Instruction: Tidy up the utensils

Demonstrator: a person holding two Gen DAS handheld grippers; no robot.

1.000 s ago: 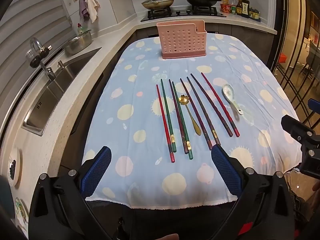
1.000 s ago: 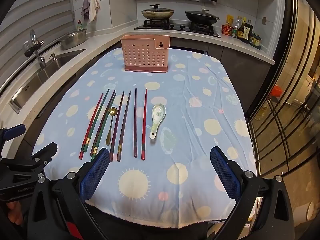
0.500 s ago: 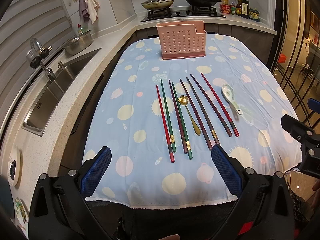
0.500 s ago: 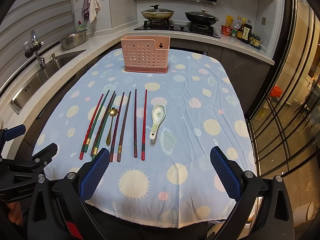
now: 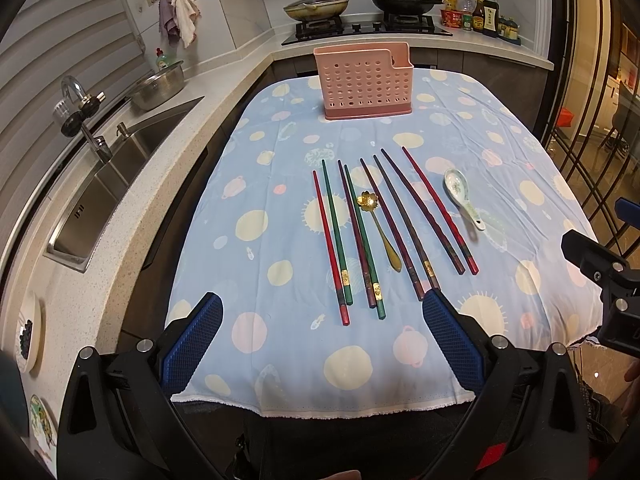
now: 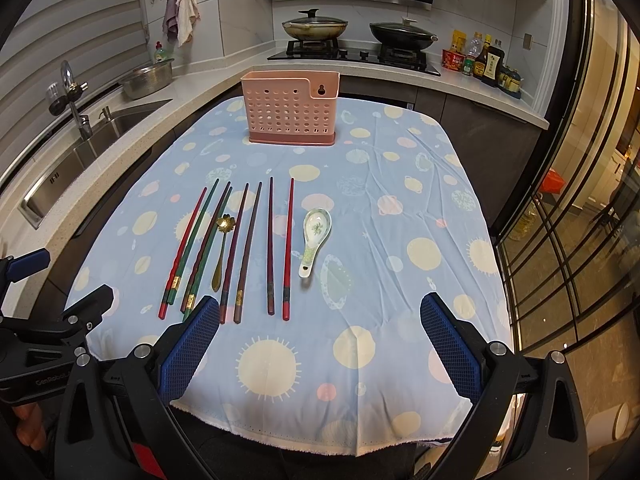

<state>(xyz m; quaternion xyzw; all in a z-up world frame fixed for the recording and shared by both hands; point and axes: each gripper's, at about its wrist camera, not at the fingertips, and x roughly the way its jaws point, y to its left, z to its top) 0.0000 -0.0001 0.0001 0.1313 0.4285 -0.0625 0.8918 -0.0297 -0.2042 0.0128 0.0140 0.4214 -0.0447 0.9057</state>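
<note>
Several chopsticks (image 5: 384, 228) (image 6: 236, 248) in red, green and dark brown lie side by side on the spotted blue tablecloth (image 5: 280, 264) (image 6: 400, 208). Among them rests a gold flower-shaped spoon (image 5: 380, 232) (image 6: 222, 248). To their right lies a white ceramic spoon (image 5: 462, 196) (image 6: 314, 240). A pink perforated utensil holder (image 5: 362, 80) (image 6: 291, 108) stands upright at the far end. My left gripper (image 5: 322, 340) hangs open over the near table edge, below the chopsticks' ends. My right gripper (image 6: 320, 344) is open too, nothing between its fingers.
A steel sink (image 5: 112, 176) with a tap and a metal bowl (image 5: 158, 86) runs along the left counter. A hob with two lidded pans (image 5: 316, 4) and sauce bottles (image 6: 486, 60) is at the back. Glass doors (image 6: 580, 240) stand to the right.
</note>
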